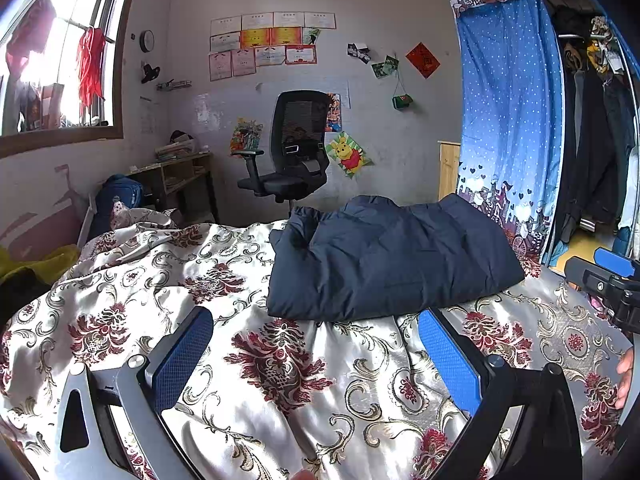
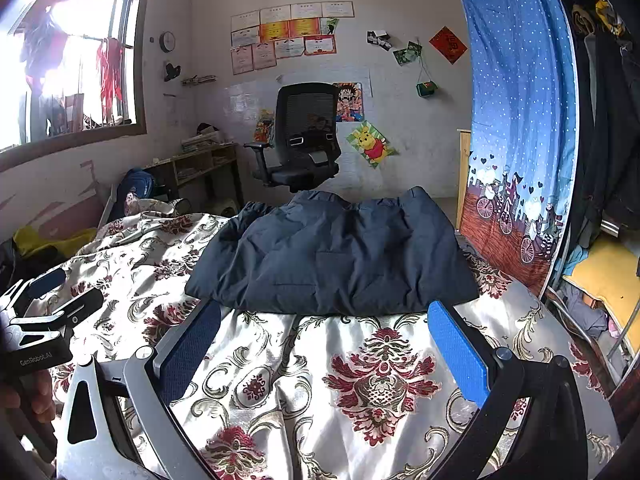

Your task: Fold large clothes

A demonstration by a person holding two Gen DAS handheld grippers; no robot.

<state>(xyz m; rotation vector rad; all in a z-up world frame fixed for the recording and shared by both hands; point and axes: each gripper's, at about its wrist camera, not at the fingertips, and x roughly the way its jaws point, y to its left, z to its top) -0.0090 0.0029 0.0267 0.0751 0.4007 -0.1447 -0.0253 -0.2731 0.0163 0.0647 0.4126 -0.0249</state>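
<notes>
A dark navy padded garment (image 1: 384,256) lies folded into a thick rectangle on the floral bedspread (image 1: 280,360); it also shows in the right wrist view (image 2: 340,256). My left gripper (image 1: 316,344) is open and empty, just short of the garment's near edge, above the bedspread. My right gripper (image 2: 324,340) is open and empty, its blue pads level with the garment's near edge. The right gripper also shows at the right edge of the left wrist view (image 1: 608,276), and the left gripper at the left edge of the right wrist view (image 2: 52,300).
A cloth wardrobe with a blue curtain (image 1: 508,120) stands close on the right of the bed. A black office chair (image 1: 292,148) and a low wooden shelf (image 1: 180,176) stand by the far wall. A crumpled quilt (image 1: 136,220) lies at the bed's far left.
</notes>
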